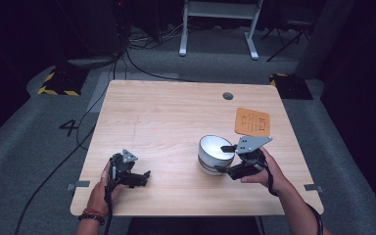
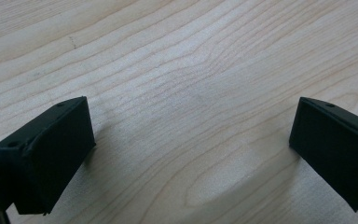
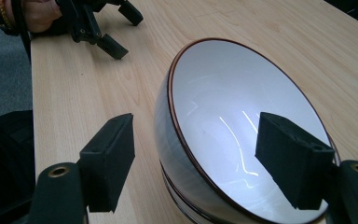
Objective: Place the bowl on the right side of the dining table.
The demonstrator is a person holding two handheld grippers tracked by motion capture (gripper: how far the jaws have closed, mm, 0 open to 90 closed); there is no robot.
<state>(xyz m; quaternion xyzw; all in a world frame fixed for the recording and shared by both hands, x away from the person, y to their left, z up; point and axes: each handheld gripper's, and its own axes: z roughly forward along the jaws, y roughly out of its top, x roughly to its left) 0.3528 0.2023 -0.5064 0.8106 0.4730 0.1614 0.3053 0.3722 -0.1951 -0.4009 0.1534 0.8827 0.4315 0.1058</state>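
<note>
Your right gripper (image 3: 193, 158) straddles the white bowl's (image 3: 223, 107) near rim, jaws wide, gripping nothing. Seat one pad inside, then squeeze. Left gripper (image 2: 186, 154) rests open and empty on the table (image 1: 166, 117).

On the table (image 1: 166, 122), the bowl (image 1: 214, 149) lies before the card (image 1: 252, 122).

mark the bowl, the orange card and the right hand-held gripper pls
bowl (image 1: 214, 147): high view, white inside.
orange card (image 1: 252, 122): high view, middle of its face.
right hand-held gripper (image 3: 200, 156): right gripper view, midway between its fingertips, over the bowl's rim.
</note>
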